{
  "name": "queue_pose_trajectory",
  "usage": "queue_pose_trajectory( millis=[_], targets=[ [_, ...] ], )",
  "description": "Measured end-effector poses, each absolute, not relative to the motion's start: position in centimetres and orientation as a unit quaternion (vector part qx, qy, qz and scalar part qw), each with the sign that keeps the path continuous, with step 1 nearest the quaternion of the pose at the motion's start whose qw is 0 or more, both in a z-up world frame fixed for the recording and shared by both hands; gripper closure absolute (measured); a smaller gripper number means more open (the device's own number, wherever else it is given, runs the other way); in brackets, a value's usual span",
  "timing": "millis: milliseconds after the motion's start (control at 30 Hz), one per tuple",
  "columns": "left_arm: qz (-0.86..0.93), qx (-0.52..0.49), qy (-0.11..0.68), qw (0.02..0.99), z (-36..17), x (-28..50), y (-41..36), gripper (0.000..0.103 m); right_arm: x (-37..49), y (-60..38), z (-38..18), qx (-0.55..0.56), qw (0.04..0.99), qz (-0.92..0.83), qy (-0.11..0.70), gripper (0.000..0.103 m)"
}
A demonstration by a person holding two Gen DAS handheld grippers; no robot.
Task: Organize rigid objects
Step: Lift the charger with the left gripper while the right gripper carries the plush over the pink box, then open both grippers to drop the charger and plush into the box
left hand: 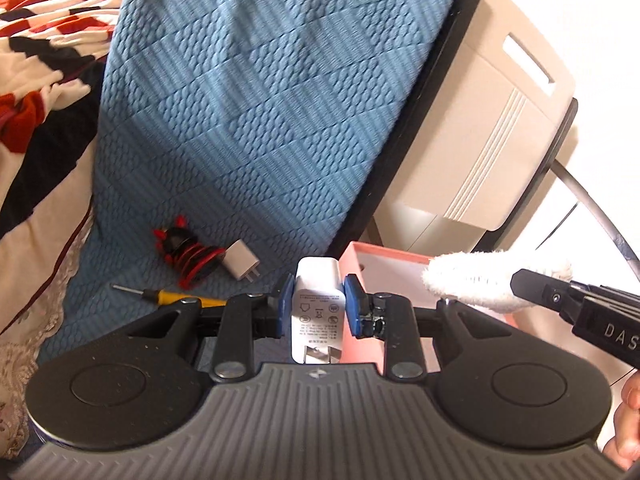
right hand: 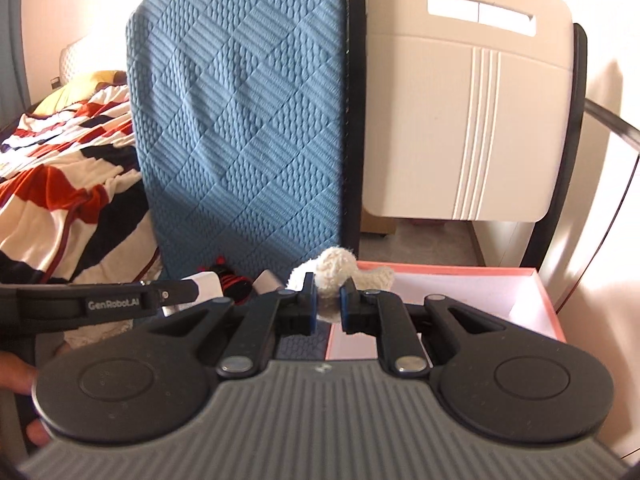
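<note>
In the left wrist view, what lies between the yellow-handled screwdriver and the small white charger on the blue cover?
The bundle of red and black cable reaches into that gap, between the screwdriver and the small charger; otherwise only bare blue cover, seen in the left wrist view.

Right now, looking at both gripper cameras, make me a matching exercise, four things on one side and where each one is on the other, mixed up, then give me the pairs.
Things:
1. big white charger
2. fluffy white toy
3. yellow-handled screwdriver
4. pink box

Places:
A. lying loose on the blue cover
B. clamped in the right gripper
C. standing open below the pale chair back
D. clamped in the left gripper

Pairs: 1-D, 2-B, 3-A, 4-C
</note>
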State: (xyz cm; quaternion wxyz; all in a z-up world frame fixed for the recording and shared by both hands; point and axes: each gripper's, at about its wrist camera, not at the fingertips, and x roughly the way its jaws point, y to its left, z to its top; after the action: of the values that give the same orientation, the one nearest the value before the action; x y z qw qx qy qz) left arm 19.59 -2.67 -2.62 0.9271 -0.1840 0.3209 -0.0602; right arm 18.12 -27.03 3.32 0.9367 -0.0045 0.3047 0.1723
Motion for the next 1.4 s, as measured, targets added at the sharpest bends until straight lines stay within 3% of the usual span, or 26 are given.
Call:
queue_pose_trajectory(
  millis=[433,1033,1400],
  targets=[
    [-0.103,-0.165,0.343,0.919,-2.8,20.9,-10.1,0.071,18.1,-33.6,1.4,0.005,0.936,0.134,0.325,0.089],
    [-0.119,-0.137,0.452,0.873,-10.9,22.1,-18.3,0.071,18.3,-38.9,-8.1,0.013,0.897,0.094,0.431,0.089],
    [-0.125,-0.122,0.478,0.861,-12.9,22.2,-19.8,0.071,18.0,-40.4,-11.4,0.035,0.879,0.088,0.468,0.087]
  ],
)
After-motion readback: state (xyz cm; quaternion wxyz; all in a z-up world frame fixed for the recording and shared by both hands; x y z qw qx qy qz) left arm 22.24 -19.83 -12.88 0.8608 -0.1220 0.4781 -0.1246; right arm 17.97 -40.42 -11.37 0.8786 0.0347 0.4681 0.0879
